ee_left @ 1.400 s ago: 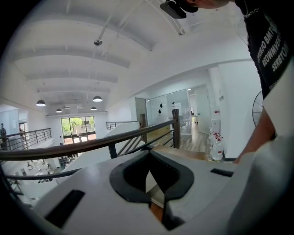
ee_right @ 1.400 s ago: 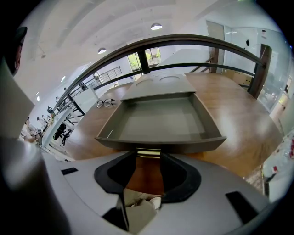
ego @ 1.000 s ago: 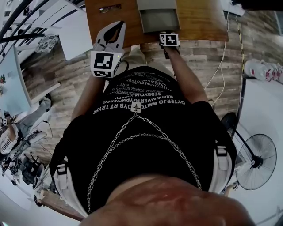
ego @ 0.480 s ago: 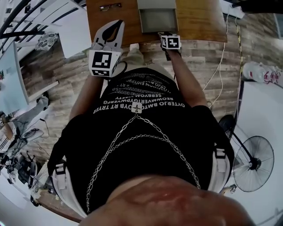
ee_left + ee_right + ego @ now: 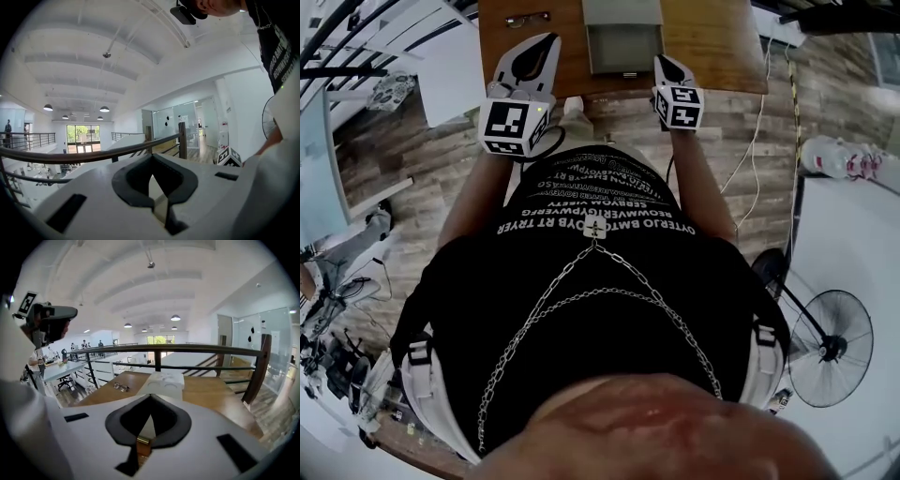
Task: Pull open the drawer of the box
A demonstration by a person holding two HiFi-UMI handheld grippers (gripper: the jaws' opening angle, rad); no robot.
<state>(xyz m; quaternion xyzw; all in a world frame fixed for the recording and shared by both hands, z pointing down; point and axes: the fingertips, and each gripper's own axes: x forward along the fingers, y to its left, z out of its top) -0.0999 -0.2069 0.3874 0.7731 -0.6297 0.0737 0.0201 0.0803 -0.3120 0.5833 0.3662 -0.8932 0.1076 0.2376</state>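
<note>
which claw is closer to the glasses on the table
The left claw: the glasses lie just ahead of its tips, on the left part of the table, while the right claw is across the drawer from them.

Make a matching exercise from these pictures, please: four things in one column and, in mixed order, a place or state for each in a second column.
1. eyeglasses
2. drawer
3. standing fan
4. right gripper

A. shut, holding nothing
B. away from the table, lower right in the head view
C. on the wooden table, left of the box
D. pulled out of the box

Pairs: 1-C; 2-D; 3-B; 4-A
</note>
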